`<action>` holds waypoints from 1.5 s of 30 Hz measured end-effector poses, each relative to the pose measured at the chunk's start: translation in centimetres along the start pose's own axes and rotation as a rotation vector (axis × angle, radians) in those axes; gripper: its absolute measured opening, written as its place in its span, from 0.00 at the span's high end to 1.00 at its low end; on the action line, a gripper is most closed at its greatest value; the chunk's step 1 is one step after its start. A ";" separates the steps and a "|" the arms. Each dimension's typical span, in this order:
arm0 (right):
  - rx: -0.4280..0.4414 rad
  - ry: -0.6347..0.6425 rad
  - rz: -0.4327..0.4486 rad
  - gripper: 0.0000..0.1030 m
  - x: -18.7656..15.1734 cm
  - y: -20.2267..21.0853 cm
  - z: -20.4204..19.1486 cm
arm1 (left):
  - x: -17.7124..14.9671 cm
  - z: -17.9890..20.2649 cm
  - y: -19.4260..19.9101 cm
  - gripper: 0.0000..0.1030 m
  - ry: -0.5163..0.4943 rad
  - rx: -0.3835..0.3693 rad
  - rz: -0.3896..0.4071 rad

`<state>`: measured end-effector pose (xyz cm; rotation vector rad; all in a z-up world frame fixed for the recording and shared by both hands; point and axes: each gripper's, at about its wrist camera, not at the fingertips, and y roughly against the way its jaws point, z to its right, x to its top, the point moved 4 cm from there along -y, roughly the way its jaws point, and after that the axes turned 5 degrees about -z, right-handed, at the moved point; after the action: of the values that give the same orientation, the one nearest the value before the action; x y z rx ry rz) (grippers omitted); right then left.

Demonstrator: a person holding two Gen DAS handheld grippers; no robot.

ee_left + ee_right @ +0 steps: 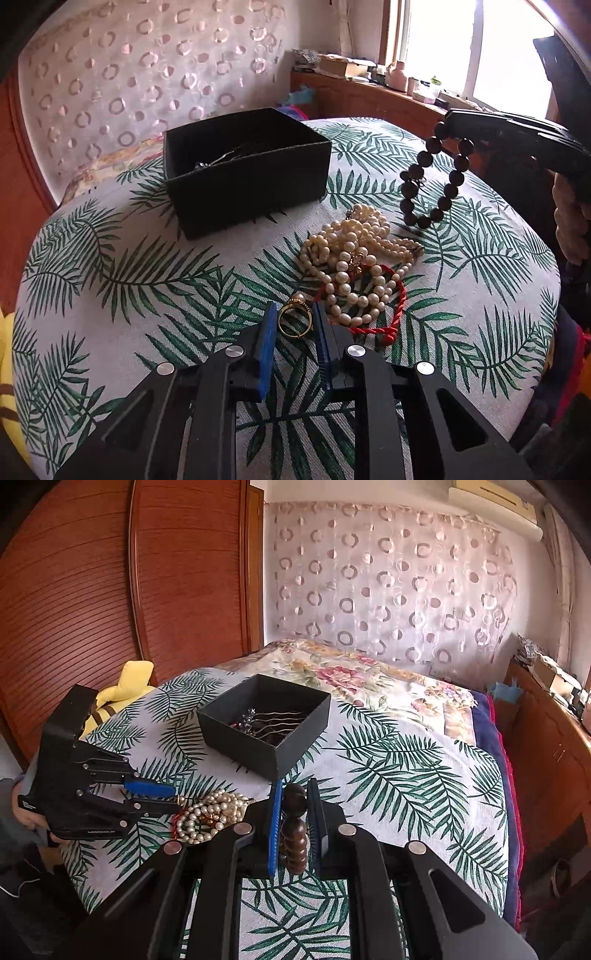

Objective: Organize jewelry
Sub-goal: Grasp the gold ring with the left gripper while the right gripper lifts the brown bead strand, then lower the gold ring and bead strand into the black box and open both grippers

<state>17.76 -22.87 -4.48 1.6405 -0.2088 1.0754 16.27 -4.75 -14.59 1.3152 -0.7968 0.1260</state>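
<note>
Two grippers busy here. My right gripper (294, 812) is clamped on a dark wooden bead bracelet (432, 177), which dangles clear of the leaf-print cloth (147, 266). My left gripper (294, 317) has its blue pads squeezed onto a gold ring (293, 319) right beside the pearl necklace pile (354, 258) and red cord (373, 325). The black box (266, 723) sits behind them, hairpins inside.

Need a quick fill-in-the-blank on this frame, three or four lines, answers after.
1. The right gripper holds up a bracelet of dark ____ beads.
2. The gold ring sits between the left gripper's ____ padded fingers.
3. The red cord bracelet lies tangled with the strands of ____.
4. The open black box stands on a cloth printed with green ____.

Answers: wooden; blue; pearls; leaves
</note>
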 end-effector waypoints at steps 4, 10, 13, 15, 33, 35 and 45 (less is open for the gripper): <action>0.000 0.002 0.005 0.85 0.2 0.2 -0.2 | 0.1 -0.3 0.9 0.82 0.012 0.011 0.028; 0.000 0.016 0.029 0.85 1.1 1.1 -0.9 | 1.0 -0.9 3.0 0.82 0.034 0.028 0.087; -0.002 0.031 0.044 0.85 1.8 1.6 -1.2 | 1.6 -1.3 3.8 0.82 0.043 0.035 0.112; -0.002 0.038 0.051 0.85 2.4 1.8 -1.3 | 2.0 -1.4 4.4 0.82 0.048 0.037 0.130; -0.024 0.102 0.092 0.85 9.4 0.4 -2.5 | 4.7 -3.2 6.2 0.82 0.084 0.051 0.202; -0.030 0.111 0.087 0.85 10.3 -0.3 -2.8 | 5.0 -3.4 6.3 0.82 0.087 0.051 0.205; -0.022 0.087 0.016 0.85 11.8 -5.1 -3.1 | 6.1 -4.8 5.9 0.82 0.110 0.051 0.205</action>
<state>26.02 -13.84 0.56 1.5710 -0.1757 1.1506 19.86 -0.91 -6.45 1.2608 -0.8380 0.3808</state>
